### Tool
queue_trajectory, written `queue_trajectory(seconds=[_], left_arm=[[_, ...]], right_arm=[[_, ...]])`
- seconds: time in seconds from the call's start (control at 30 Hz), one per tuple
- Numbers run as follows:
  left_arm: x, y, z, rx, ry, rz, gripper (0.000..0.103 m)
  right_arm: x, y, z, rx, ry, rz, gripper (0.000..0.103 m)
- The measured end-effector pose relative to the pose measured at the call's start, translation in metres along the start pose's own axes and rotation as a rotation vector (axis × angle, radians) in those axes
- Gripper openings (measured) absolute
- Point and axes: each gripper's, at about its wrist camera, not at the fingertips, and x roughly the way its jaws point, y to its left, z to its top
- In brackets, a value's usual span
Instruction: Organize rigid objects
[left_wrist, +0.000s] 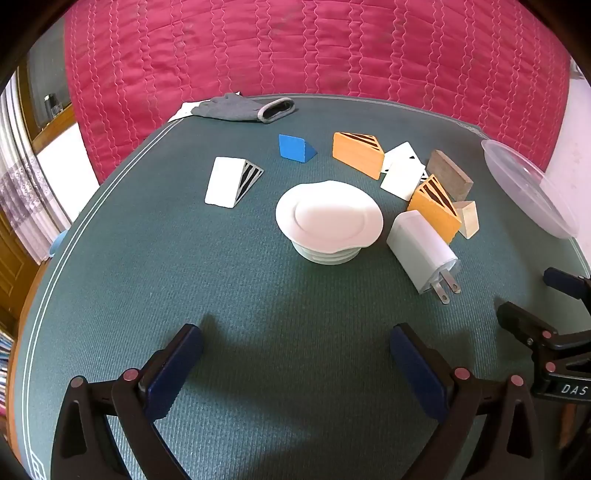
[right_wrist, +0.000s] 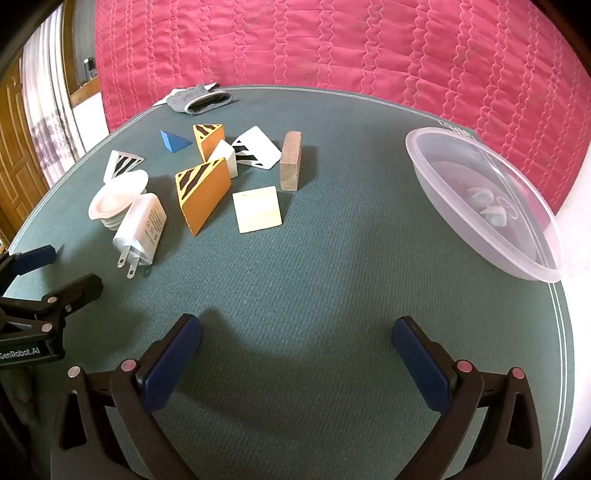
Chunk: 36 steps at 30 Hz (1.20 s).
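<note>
Rigid pieces lie scattered on the green table mat (left_wrist: 155, 266): a white ribbed cap (left_wrist: 328, 218), a white plug charger (left_wrist: 424, 251), two orange striped wedges (left_wrist: 358, 153), a blue wedge (left_wrist: 295, 147), a white striped wedge (left_wrist: 231, 181), a brown block (left_wrist: 448, 173) and a pale wooden block (right_wrist: 257, 208). A clear plastic bowl (right_wrist: 480, 199) sits at the right edge. My left gripper (left_wrist: 295, 332) hangs open over bare mat in front of the cap. Well short of the wooden block, my right gripper (right_wrist: 295, 321) is also open with nothing between its fingers.
A grey glove (left_wrist: 243, 107) lies at the table's far edge. Behind the table stands a red quilted bed (left_wrist: 314, 48). The two grippers are side by side, the right gripper (left_wrist: 528, 291) showing at the left view's right edge. Bare mat stretches between pieces and bowl.
</note>
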Motion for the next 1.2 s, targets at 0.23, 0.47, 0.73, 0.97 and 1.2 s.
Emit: queue_trajectory(seconds=[0.23,0.47,0.73,0.97,1.2], left_arm=[[0.001,0.000,0.002,-0.001,-0.004,0.011,0.103],[-0.002,0.002,0.001,-0.012,-0.004,0.003,0.103],[-0.002,0.002,0.000,-0.010,-0.004,0.003,0.103],[-0.002,0.002,0.000,-0.008,-0.003,-0.007,0.103],[-0.006,0.016,0.001,-0.053,-0.015,-0.050,0.103]], right_arm=[[0.000,0.000,0.000,0.001,0.001,0.000,0.103],[0.000,-0.002,0.000,0.010,0.002,-0.006,0.103],[-0.002,0.001,0.000,0.013,0.002,-0.014,0.103],[-0.004,-0.001,-0.002,0.021,-0.005,0.018,0.103],[-0.010,0.016,0.005,0.038,-0.041,0.187,0.092]])
